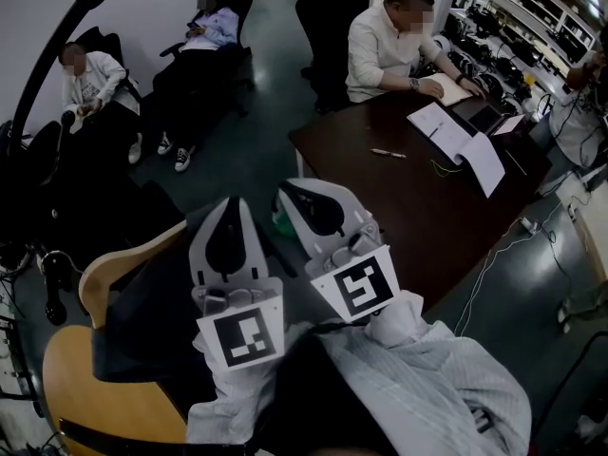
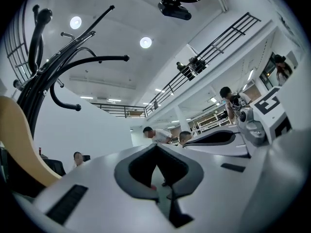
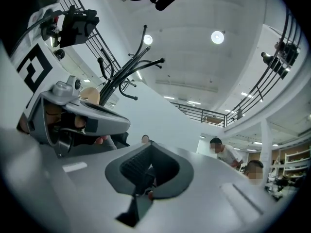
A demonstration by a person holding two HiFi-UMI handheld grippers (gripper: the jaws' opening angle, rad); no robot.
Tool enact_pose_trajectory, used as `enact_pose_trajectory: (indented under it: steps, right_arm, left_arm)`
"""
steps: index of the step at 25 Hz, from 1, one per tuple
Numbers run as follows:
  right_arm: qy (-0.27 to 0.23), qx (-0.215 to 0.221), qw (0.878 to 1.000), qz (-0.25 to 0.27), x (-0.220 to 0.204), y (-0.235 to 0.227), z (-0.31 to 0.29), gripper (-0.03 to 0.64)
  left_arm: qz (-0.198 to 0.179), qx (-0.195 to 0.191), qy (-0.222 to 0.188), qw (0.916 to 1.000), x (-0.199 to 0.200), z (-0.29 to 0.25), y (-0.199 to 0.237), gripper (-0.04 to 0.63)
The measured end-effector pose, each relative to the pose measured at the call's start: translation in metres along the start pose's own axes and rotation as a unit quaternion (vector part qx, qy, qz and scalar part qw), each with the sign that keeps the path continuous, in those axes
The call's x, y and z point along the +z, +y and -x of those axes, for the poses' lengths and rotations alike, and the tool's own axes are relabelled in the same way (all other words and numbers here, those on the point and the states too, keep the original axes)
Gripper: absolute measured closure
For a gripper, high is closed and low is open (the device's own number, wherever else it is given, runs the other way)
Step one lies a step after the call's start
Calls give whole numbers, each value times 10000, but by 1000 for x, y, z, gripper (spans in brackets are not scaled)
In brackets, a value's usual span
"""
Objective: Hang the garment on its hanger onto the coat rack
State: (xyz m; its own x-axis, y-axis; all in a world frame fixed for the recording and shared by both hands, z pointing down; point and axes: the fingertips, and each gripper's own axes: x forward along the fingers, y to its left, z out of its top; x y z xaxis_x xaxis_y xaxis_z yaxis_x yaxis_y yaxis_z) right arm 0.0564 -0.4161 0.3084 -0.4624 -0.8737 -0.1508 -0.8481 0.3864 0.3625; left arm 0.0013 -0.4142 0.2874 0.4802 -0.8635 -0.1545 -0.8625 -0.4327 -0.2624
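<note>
The black coat rack (image 1: 43,74) stands at the far left, and its curved hooks also show in the left gripper view (image 2: 46,76) and the right gripper view (image 3: 127,71). A dark garment (image 1: 147,316) lies over a wooden chair (image 1: 119,262) below my left gripper; I cannot make out a hanger. Both grippers are held close to my body, side by side, pointing up and forward. My left gripper (image 1: 231,204) (image 2: 155,148) is shut with nothing in it. My right gripper (image 1: 296,198) (image 3: 150,148) is also shut and empty.
A dark brown table (image 1: 427,207) with papers, a pen and a laptop stands ahead on the right, with a person (image 1: 385,46) seated at it. Two more people (image 1: 90,79) sit on chairs at the back left. Cables (image 1: 513,245) run over the floor at the right.
</note>
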Motion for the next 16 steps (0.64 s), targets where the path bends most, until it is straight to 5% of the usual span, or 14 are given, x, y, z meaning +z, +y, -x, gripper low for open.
enact_pose_trajectory:
  steps: [16]
  right_arm:
    - [-52, -60, 9995, -300, 0, 2, -10, 617]
  left_arm:
    - [-59, 26, 160, 9999, -12, 0, 14, 591]
